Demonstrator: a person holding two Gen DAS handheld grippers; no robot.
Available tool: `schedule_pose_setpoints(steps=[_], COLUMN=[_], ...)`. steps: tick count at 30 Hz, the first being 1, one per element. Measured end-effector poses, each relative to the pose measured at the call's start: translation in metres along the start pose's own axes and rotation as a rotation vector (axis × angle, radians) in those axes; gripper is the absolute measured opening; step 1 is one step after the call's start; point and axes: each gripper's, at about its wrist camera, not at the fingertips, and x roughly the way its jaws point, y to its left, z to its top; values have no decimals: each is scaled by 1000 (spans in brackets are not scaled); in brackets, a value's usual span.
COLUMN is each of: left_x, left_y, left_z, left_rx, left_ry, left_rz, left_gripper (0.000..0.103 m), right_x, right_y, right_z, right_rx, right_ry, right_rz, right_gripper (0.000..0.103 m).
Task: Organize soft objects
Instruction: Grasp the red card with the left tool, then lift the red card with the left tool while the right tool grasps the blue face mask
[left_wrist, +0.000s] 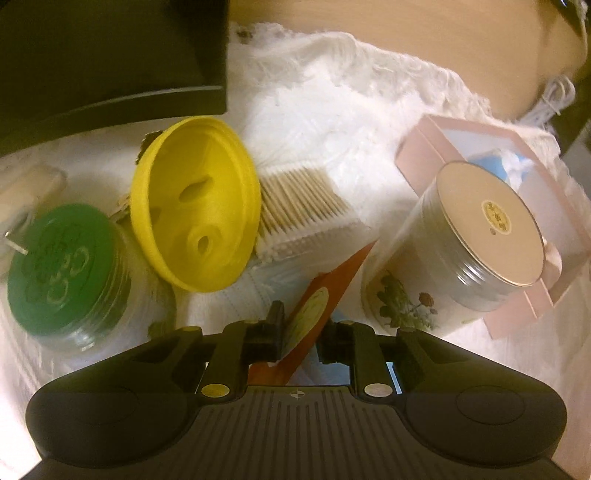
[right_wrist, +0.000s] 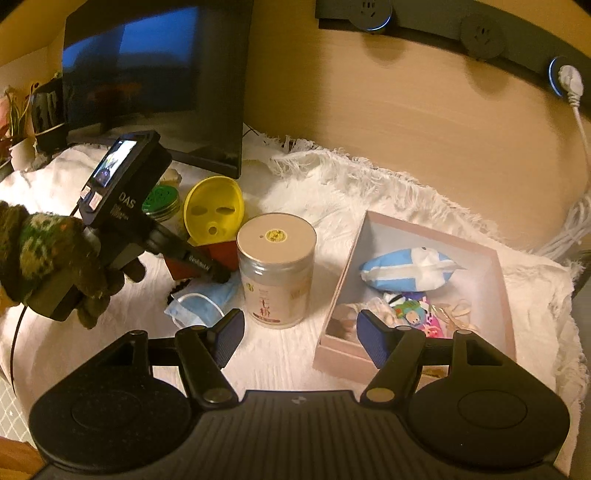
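— Left wrist view: red packet (left_wrist: 325, 295) stands between the left gripper (left_wrist: 299, 332) pads over the face mask (right_wrist: 207, 301), seemingly pinched.
— Right gripper (right_wrist: 301, 338) gapes empty before the pink box (right_wrist: 341, 295). A thin grip could let the packet slip.
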Motion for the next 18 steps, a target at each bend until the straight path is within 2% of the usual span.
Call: schedule_pose_setpoints(steps=[3,5,7,10,13,18], left_x=[-9,-21,-31,-38,-50,-81], left_y=[0,3,6,6,11,27], left_z=[-11,-20,-31,-38,-43,-49], left_rx=[-7,-22,-19,4,0,-34], left_ry=[-77,-161,-231,-252,-290,-356], left_rz=[0,-15,-14,22,50,45], left_gripper=[14,8,8,8,8,8], right_x=[-2,-2,1,8,17,32], right_y=[2,4,7,14,25,45], right_z=[-8,-13,-18,-22,-22,-8], right_rx=[-6,-4,-5,-16,-20,2], right_ry=[8,23,40,70,87,78], right_rz=[-16,-22,-25,-11,24,108], right_gripper=[66,61,53,42,42,42])
